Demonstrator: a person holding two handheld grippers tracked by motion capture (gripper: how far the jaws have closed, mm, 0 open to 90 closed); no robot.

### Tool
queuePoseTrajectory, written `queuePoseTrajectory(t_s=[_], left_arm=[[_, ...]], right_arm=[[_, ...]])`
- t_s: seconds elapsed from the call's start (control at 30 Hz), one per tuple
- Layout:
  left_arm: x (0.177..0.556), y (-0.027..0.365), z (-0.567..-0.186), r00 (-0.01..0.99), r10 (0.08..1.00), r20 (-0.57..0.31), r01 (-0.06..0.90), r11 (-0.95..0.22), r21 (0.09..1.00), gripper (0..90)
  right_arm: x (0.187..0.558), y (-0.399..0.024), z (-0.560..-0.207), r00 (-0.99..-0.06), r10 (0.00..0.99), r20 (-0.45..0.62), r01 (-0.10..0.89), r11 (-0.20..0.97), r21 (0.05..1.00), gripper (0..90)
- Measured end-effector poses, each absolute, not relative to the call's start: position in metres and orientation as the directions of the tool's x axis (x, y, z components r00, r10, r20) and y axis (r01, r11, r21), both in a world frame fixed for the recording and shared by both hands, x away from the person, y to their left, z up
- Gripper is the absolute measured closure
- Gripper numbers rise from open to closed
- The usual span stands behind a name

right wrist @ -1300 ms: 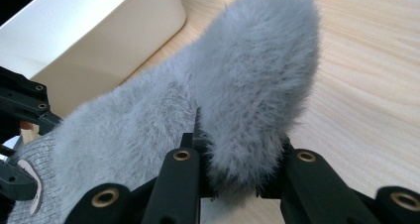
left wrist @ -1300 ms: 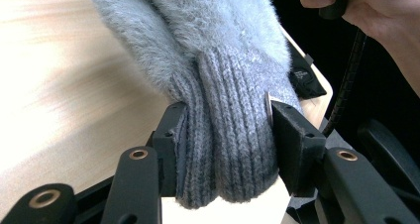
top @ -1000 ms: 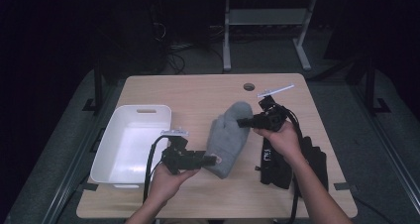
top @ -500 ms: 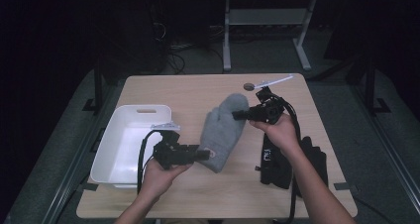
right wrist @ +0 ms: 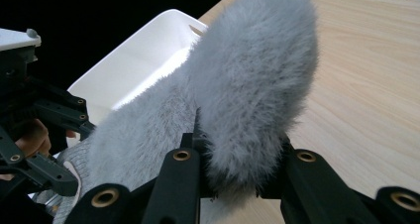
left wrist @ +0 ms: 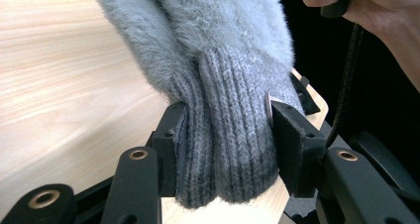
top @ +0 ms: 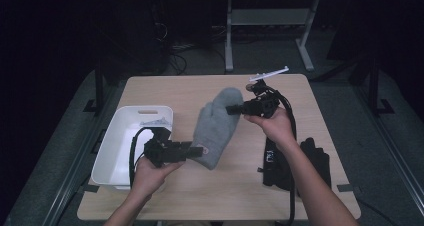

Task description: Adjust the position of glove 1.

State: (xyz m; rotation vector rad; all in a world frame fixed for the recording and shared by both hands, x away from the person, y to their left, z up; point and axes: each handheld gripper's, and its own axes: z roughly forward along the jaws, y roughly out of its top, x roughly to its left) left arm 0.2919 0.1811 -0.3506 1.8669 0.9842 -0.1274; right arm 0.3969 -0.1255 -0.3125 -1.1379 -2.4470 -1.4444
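A person is holding a fluffy grey mitten stretched between two hand-held grippers above a light wooden table. The left gripper is clamping the mitten's ribbed knit cuff, its two black jaws pressing in on either side of the knitting, while the right gripper is gripping the furry rounded tip at the opposite end, the pile bulging out past its jaws. In the high view the mitten is hanging over the middle of the tabletop, slanting from the cuff at the near left up to the tip at the far right. A white plastic bin is sitting at the table's left edge, just beside the left hand. Dark gloves are lying on the table at the near right, beside the right forearm. A small white stick-like part is showing just beyond the right gripper near the table's far edge. The floor around the table is lying in deep shadow.
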Motion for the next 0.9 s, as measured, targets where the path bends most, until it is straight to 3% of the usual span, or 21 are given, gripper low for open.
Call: queuePoseTrajectory(t_s=[0.9], left_arm=[[0.286,0.22,-0.332,0.66,0.613,-0.434,0.649,-0.174,0.741,51.7]], right_arm=[[0.407,-0.08,-0.285,-0.765,0.502,0.403,0.593,0.307,0.744,75.3]])
